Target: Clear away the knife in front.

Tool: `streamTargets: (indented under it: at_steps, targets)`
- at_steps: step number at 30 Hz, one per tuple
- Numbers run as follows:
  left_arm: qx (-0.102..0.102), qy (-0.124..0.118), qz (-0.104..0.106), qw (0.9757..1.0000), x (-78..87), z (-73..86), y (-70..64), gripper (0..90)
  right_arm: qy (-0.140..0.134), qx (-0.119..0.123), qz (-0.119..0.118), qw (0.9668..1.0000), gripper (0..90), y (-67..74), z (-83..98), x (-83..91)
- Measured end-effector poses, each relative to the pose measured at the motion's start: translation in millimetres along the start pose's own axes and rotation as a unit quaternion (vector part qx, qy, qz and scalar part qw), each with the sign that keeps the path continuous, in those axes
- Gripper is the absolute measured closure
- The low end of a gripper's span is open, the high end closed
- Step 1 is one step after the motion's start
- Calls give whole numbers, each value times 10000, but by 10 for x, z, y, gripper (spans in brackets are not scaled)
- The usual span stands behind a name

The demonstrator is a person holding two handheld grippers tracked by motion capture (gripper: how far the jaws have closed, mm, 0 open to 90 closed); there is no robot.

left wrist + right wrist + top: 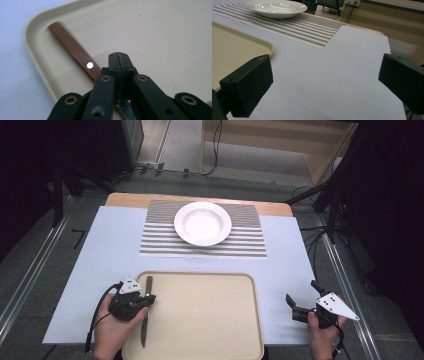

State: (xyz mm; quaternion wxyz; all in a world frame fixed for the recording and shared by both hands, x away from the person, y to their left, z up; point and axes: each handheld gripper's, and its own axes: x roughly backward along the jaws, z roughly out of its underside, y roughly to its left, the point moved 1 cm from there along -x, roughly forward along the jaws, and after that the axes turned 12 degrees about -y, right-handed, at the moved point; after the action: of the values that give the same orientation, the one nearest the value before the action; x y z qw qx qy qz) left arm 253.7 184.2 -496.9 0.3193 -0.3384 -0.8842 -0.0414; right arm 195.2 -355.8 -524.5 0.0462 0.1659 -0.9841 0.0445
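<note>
In the high view, the left gripper [148,298] is sitting over the left edge of the tray [210,320], and its jaws are closing on the knife [145,312], near where the wooden handle meets the blade. The knife is lying along the tray's left side, handle pointing away from the person. Beyond the tray, a white plate [202,223] is standing on a striped mat [250,242], well apart from the knife. The right gripper [300,302] is waiting on the table to the right of the tray, its jaws standing wide.

In the left gripper view, the jaws are pressing together on the knife [75,48]; the blade is showing under them.

In the right gripper view, the two jaws are standing far apart with nothing between them. The tray's corner [265,47] is on the left, the plate [275,8] farther off.
</note>
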Motion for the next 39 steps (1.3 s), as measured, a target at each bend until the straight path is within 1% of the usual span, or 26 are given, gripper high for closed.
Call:
streamTargets:
  at_steps: [5, 11, 13, 16, 17, 18, 19, 20, 22, 24, 25, 26, 28, 31, 32, 34, 36, 37, 38, 39]
  targets:
    - [67, 13, -23, 10000, 56, 22, 87, 898, -1, 2, -6, 10000, 0, 0, 0, 0]
    - [144, 27, -113, 9998, 93, 52, 168, 898, -1, -2, -12, 10000, 0, -1, 0, -1]
    - [168, 18, -78, 9998, 95, 58, 177, 898, -1, -3, -11, 10000, 0, -1, 0, 0]
    - [153, -22, -105, 9998, 91, 60, 173, 897, -2, -1, -13, 10000, 0, -1, 0, -1]
    - [208, -76, -39, 9997, 94, 61, 178, 896, 0, 1, -13, 10000, 0, 0, 0, -1]
    - [282, -138, 84, 9995, 99, 61, 186, 895, -1, 1, -14, 10000, 0, 0, 0, -1]
    - [308, -187, 192, 9992, 105, 59, 193, 893, 0, 1, -13, 10000, 0, 0, -1, -1]
    - [296, -221, 219, 9991, 107, 55, 194, 882, -2, 0, -14, 10000, 0, 0, 0, -1]
    - [304, -308, 274, 9987, 108, 49, 187, 790, -4, -1, -15, 10000, 0, 0, -1, -1]
    - [280, -460, 347, 9979, 123, 40, 181, 715, -2, 2, -16, 10000, 0, 0, 0, -1]
    - [279, -538, 413, 9973, 132, 32, 176, 675, -2, 2, -17, 10000, 0, 0, -1, 0]
    - [234, -613, 460, 9968, 145, 23, 171, 645, -3, 0, -17, 10000, 0, 0, -1, 0]
    - [169, -824, 493, 9952, 176, 4, 154, 569, -5, -2, -19, 10000, 0, 0, -1, 0]
    - [161, -1136, 459, 9923, 226, -21, 154, 437, -3, 0, -19, 10000, 0, 0, -1, 0]
    - [171, -1235, 407, 9914, 243, -25, 156, 397, -6, -3, -18, 10000, 0, 0, -1, 0]
    - [181, -1349, 271, 9903, 270, -35, 164, 256, -9, -5, -19, 10000, 0, 0, -1, 1]
    - [202, -1451, 275, 9888, 300, -41, 176, 155, -4, -1, -17, 10000, 0, 1, -1, 0]
    - [176, -1504, 264, 9881, 316, -43, 179, 117, -2, 7, -20, 10000, 0, 1, -1, 0]
    - [183, -1544, 348, 9872, 329, -45, 182, 97, -3, 3, -20, 10000, 0, 2, -1, 1]
    - [182, -1576, 394, 9865, 340, -49, 188, 46, -3, 4, -21, 10000, 0, 1, -1, 1]
